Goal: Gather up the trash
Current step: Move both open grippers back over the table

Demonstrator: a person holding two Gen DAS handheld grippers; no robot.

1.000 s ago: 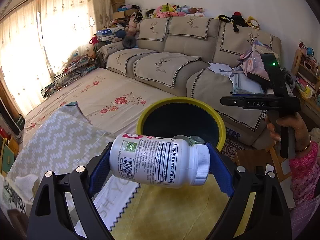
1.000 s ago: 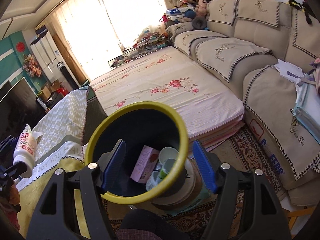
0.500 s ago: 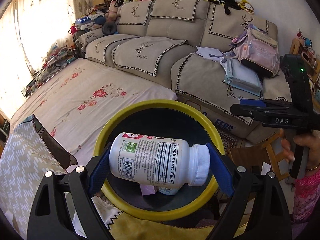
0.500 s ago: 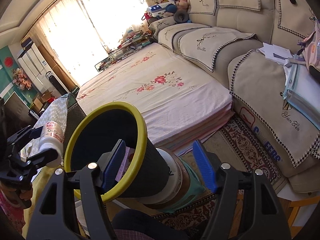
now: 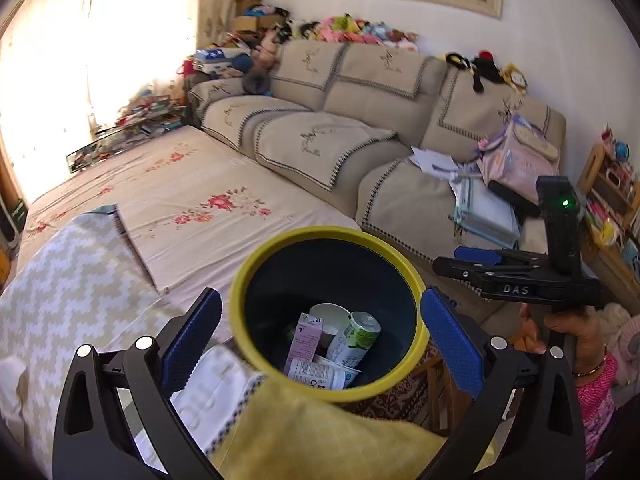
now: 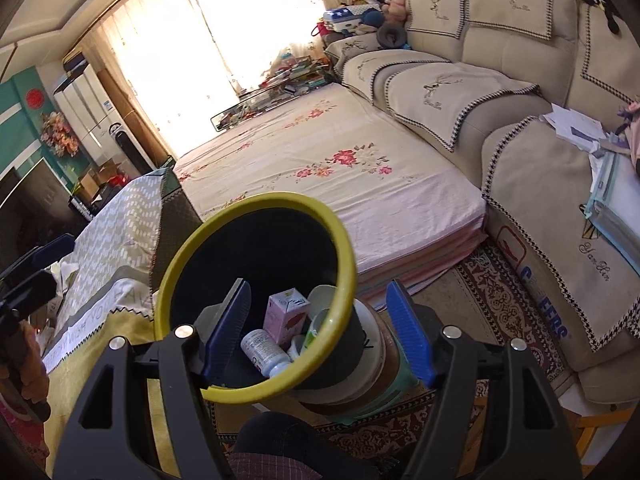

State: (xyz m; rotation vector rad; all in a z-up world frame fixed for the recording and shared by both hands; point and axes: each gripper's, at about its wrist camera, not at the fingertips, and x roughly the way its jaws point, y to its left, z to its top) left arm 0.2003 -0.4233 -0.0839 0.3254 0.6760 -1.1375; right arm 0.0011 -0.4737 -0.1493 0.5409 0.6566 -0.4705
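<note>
Trash bin: dark bin (image 5: 332, 276) with yellow rim, sits beside the table edge, on a stack of round containers (image 6: 372, 364) on the patterned rug (image 6: 504, 304).
Supplement bottle: white, lies on its side inside the bin (image 5: 318, 374), near the front wall; also seen in right wrist view (image 6: 266, 350), cap toward the camera.
Other trash in bin: pink carton (image 5: 306, 338), green-and-white can (image 5: 354, 338), white cup (image 5: 330, 314); all touching or piled together at the bottom.
Left gripper: (image 5: 320, 330) above the bin opening, jaws opening, blue pads wide apart, nothing gripped; bin rim shows between the pads but below them.
Right gripper: (image 6: 318, 330) jaws partly spread, straddling the near-right rim of the bin (image 6: 256, 292); left pad inside the bin, right pad outside the wall; cannot tell whether the pads press on the wall.
Right hand: (image 5: 576, 332) holds the gripper handle, bracelet on wrist, pink sleeve.
Table: yellow cloth (image 5: 320, 436) at near edge, white lettered runner (image 5: 216, 388), grey zigzag cloth (image 5: 64, 280) further left.
Background: beige sofa (image 5: 340, 120) with papers and a pink bag (image 5: 516, 160); floral mattress (image 5: 192, 196) in front of it; bright curtained window (image 6: 208, 20).
</note>
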